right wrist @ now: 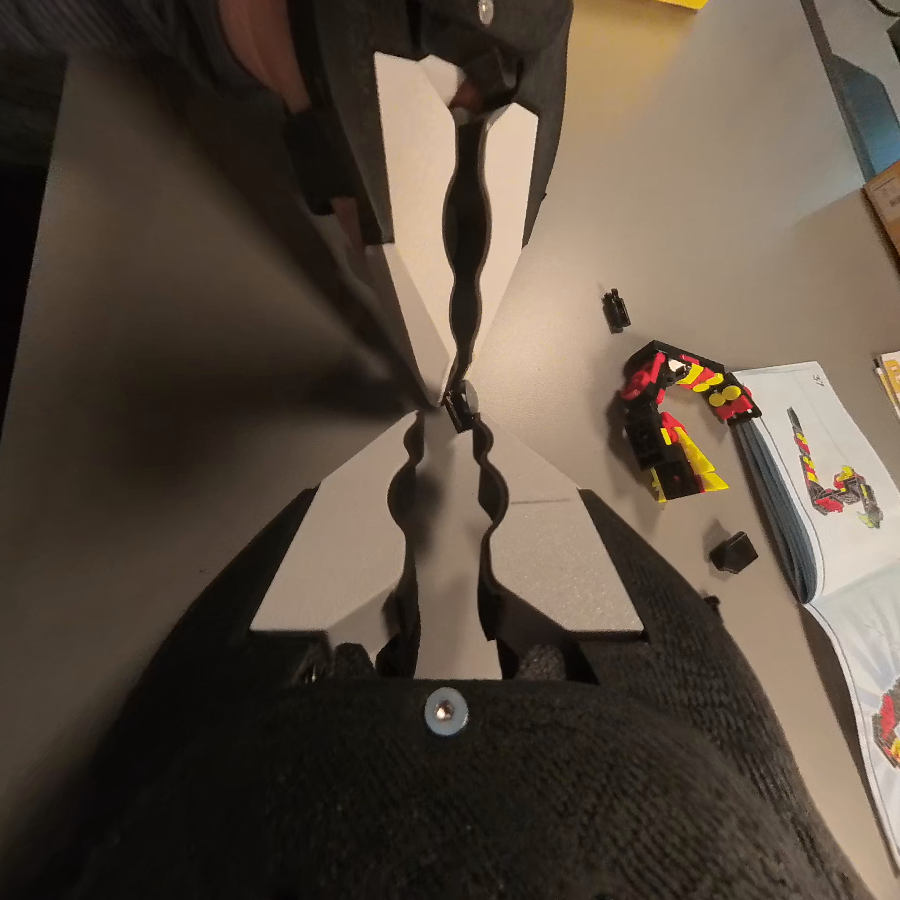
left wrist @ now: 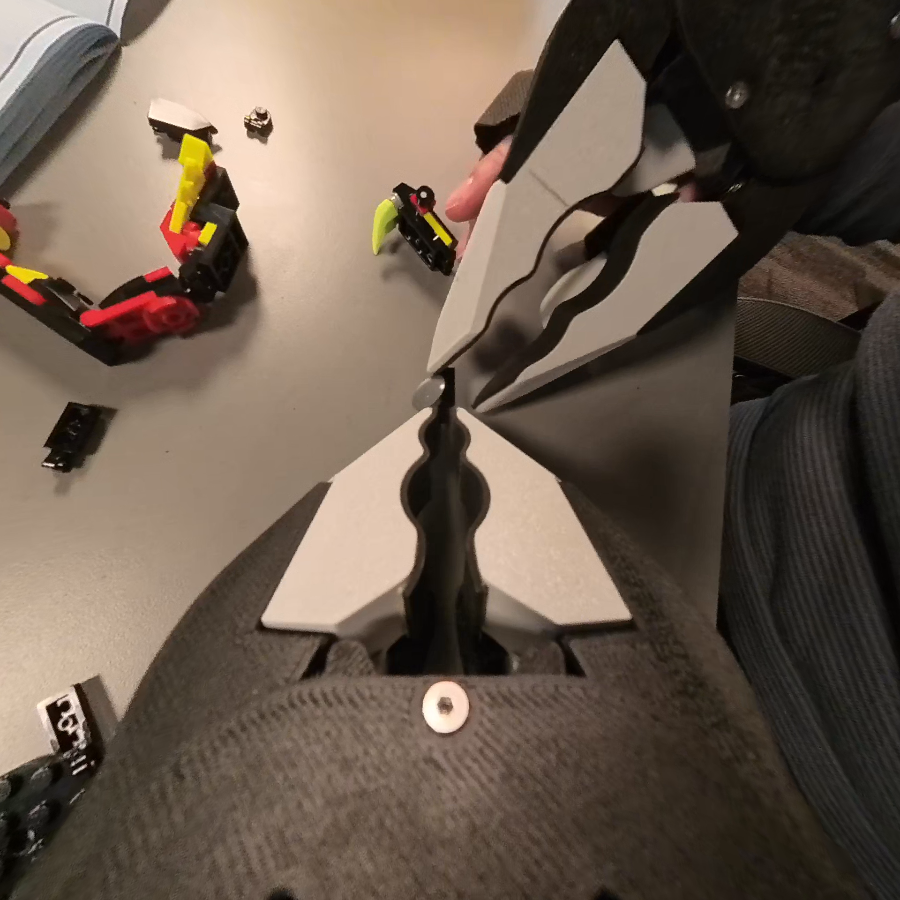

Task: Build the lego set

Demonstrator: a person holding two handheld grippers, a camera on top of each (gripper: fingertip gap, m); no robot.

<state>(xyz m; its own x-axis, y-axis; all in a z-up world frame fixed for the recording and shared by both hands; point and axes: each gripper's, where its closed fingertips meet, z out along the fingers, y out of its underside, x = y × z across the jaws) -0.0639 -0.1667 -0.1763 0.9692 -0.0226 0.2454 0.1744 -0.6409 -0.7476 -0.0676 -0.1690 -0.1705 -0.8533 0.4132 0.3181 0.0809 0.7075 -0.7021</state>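
left claw point(left wrist: 445, 414): pinching small black lego piece point(right wrist: 458, 411) above tabletop point(left wrist: 292, 438). right claw point(right wrist: 445, 421): spread, tips meeting it. risk: piece twisting free, dropping beside snake model point(right wrist: 672, 423).

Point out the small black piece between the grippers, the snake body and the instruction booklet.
small black piece point(right wrist: 458, 413): right wrist view, its side.
snake body point(right wrist: 655, 384): right wrist view, red bend.
instruction booklet point(right wrist: 828, 467): right wrist view, open page.
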